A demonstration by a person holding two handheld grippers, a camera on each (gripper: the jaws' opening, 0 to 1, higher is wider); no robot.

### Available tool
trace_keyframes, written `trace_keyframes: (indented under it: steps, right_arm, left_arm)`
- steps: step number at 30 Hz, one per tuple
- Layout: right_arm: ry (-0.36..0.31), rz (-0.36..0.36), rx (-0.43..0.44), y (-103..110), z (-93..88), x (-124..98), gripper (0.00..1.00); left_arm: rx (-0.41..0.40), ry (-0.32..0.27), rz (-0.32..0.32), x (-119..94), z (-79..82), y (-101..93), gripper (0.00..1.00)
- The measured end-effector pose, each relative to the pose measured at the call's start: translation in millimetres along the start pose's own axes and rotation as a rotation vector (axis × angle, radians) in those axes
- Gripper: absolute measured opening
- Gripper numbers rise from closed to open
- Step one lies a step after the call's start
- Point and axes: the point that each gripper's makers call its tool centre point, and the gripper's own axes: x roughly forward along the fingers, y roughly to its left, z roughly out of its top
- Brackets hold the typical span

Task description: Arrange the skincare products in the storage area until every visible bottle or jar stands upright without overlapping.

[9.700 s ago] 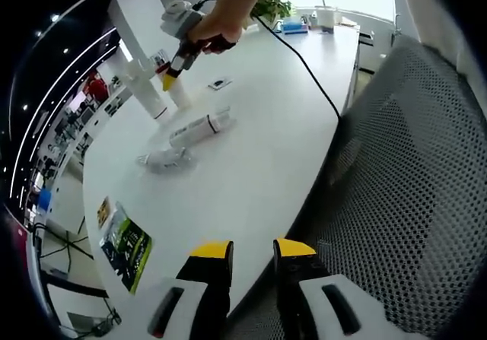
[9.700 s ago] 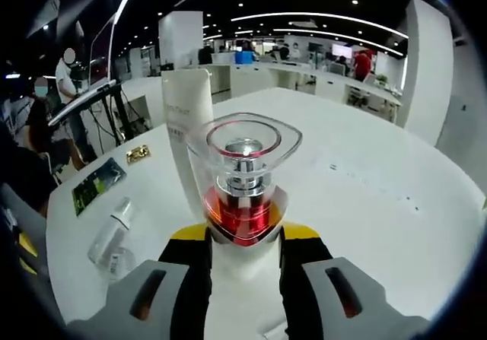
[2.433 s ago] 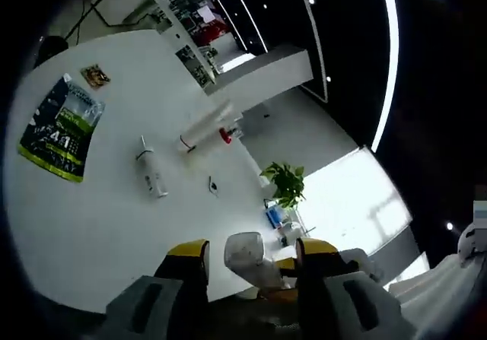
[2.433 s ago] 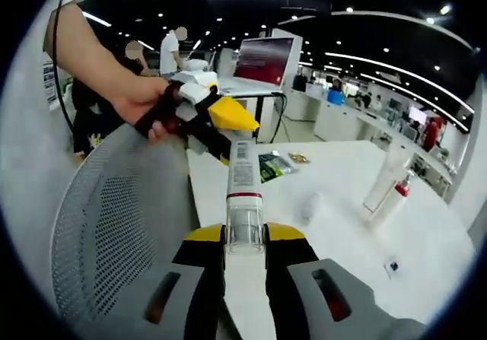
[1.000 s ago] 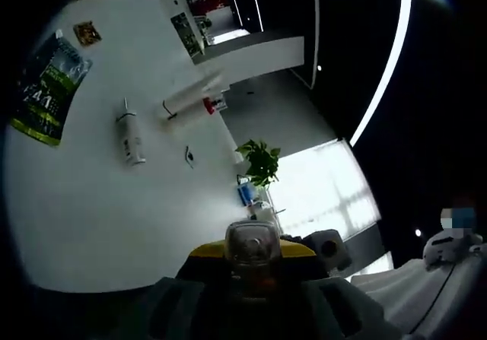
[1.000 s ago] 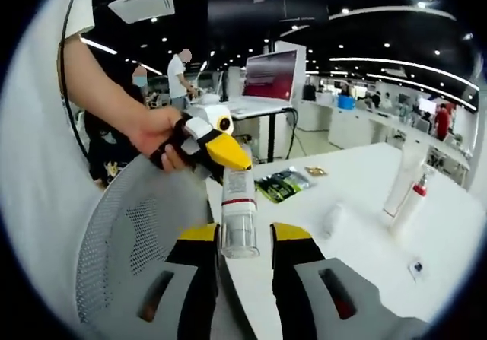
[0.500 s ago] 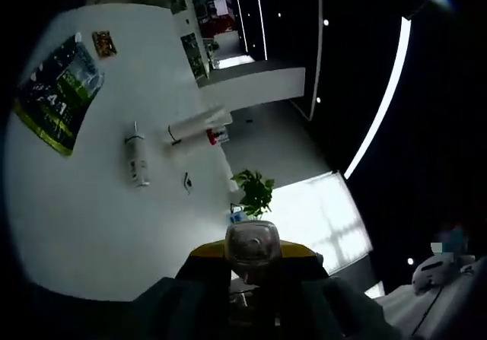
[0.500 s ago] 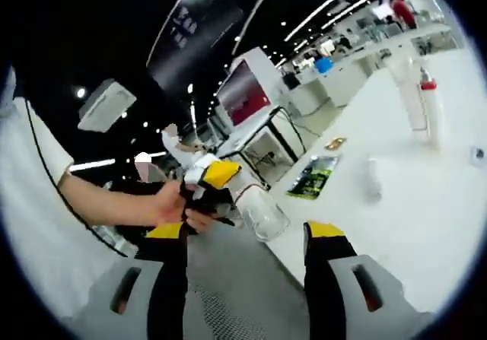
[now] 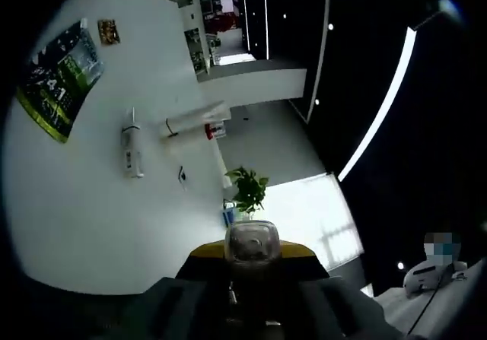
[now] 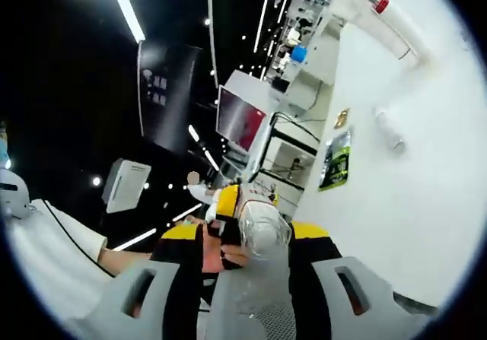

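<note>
My left gripper (image 9: 251, 252) is shut on a clear-capped bottle (image 9: 251, 241), whose cap points away between the yellow jaws. In the right gripper view the same bottle (image 10: 264, 230) hangs in front of my right gripper (image 10: 247, 232), whose jaws stand apart and open. The left gripper's yellow tip (image 10: 227, 201) and a hand (image 10: 221, 252) hold the bottle there. On the white table (image 9: 84, 203) another clear bottle (image 9: 132, 154) lies on its side. A white tube (image 9: 194, 119) and a red-capped bottle (image 9: 213, 131) stand together further off.
A green packet (image 9: 57, 77) and a small gold item (image 9: 109, 30) lie near the table's edge. A small dark tag (image 9: 183, 175) sits by the lying bottle, and a plant (image 9: 245, 188) stands at the far end. A mesh chair back (image 10: 255, 309) is under the right gripper.
The bottle went from my right gripper to my left, which now stays shut on it. The right jaws opened and remain apart. Both views have rolled with the hands.
</note>
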Motion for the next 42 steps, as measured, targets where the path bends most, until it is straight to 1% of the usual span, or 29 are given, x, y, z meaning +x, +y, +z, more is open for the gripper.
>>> trace_keyframes:
  steps: [2, 3, 5, 6, 7, 8, 12, 15, 17, 19, 21, 23, 25, 26, 28, 29, 31, 32, 33, 35, 36, 38, 40, 42]
  right_arm:
    - [-0.019, -0.017, 0.027, -5.1, 3.2, -2.4, 0.35]
    - [-0.016, -0.023, 0.030, -7.0, 2.5, -2.5, 0.32]
    - [0.001, -0.036, 0.052, -11.3, -1.2, -3.6, 0.22]
    - [0.019, -0.050, 0.066, -13.0, -5.1, -4.1, 0.20]
    - [0.011, -0.041, 0.073, -11.4, -4.3, -2.6, 0.20]
    - [0.015, -0.031, 0.103, -10.0, -5.6, -2.4, 0.19]
    - [-0.003, -0.026, 0.120, -11.4, -0.7, -3.6, 0.19]
    - [-0.047, -0.017, 0.168, -13.3, 7.5, -6.6, 0.18]
    - [-0.086, -0.008, 0.212, -16.4, 15.1, -10.1, 0.18]
    - [-0.117, -0.014, 0.225, -19.0, 20.3, -13.2, 0.18]
    - [-0.129, -0.009, 0.227, -18.9, 23.2, -14.4, 0.18]
    - [-0.136, -0.012, 0.209, -19.3, 26.4, -16.9, 0.18]
    - [-0.123, -0.001, 0.197, -16.2, 27.5, -17.3, 0.17]
    - [-0.119, -0.003, 0.180, -14.3, 27.3, -17.4, 0.17]
    - [-0.101, 0.005, 0.178, -11.0, 26.1, -18.0, 0.17]
    - [-0.096, 0.009, 0.179, -10.4, 26.5, -18.6, 0.17]
    - [-0.079, 0.017, 0.185, -9.6, 27.7, -21.1, 0.17]
    - [-0.056, 0.020, 0.183, -9.0, 27.5, -23.5, 0.17]
    - [-0.052, 0.018, 0.179, -9.0, 29.8, -24.6, 0.17]
    - [-0.018, 0.023, 0.172, -7.7, 31.7, -28.0, 0.17]
    - [-0.016, 0.023, 0.171, -7.2, 33.1, -29.3, 0.17]
    - [-0.001, 0.026, 0.170, -6.0, 36.4, -33.0, 0.17]
    - [0.010, 0.041, 0.182, -4.0, 39.1, -36.9, 0.17]
    - [0.022, 0.050, 0.195, -3.4, 40.1, -40.2, 0.17]
  left_arm:
    - [-0.001, 0.004, 0.007, -0.1, -0.7, 1.6, 0.22]
    - [-0.002, 0.005, 0.008, 0.0, -0.8, 2.0, 0.22]
    - [-0.013, 0.008, 0.003, 0.5, -1.3, 2.3, 0.22]
    - [-0.015, 0.009, -0.003, 0.7, -1.4, 1.1, 0.22]
    - [-0.006, 0.011, 0.004, 0.8, -2.3, 1.9, 0.22]
    - [-0.011, 0.010, 0.002, 1.0, -2.2, 1.5, 0.22]
    - [-0.005, 0.015, 0.002, 2.2, -4.3, 0.7, 0.22]
    - [0.000, 0.039, 0.006, 4.4, -8.7, 1.3, 0.22]
    - [0.001, 0.071, 0.012, 8.1, -17.2, 0.5, 0.22]
    - [0.002, 0.094, 0.016, 9.6, -22.1, 1.1, 0.22]
    - [0.005, 0.118, 0.013, 12.3, -28.6, -1.0, 0.22]
    - [0.010, 0.139, 0.016, 15.3, -36.3, -3.3, 0.22]
    - [0.003, 0.146, 0.003, 15.2, -37.2, -6.2, 0.22]
    - [-0.013, 0.147, 0.004, 15.6, -37.8, -7.4, 0.23]
    - [-0.024, 0.141, -0.005, 16.8, -38.2, -9.9, 0.23]
    - [-0.024, 0.145, -0.012, 19.4, -42.2, -13.9, 0.23]
    - [-0.027, 0.161, -0.025, 19.7, -44.1, -15.6, 0.23]
    - [-0.027, 0.165, -0.028, 20.0, -45.0, -15.9, 0.23]
    - [-0.032, 0.185, -0.033, 18.9, -46.1, -14.4, 0.23]
    - [-0.036, 0.205, -0.038, 20.6, -50.7, -15.0, 0.24]
    - [-0.033, 0.207, -0.037, 21.1, -51.7, -15.2, 0.25]
    - [-0.035, 0.203, -0.038, 19.2, -48.8, -13.8, 0.30]
    - [-0.050, 0.171, -0.047, 18.8, -41.6, -13.8, 0.36]
    - [-0.053, 0.167, -0.060, 17.1, -38.5, -14.5, 0.36]
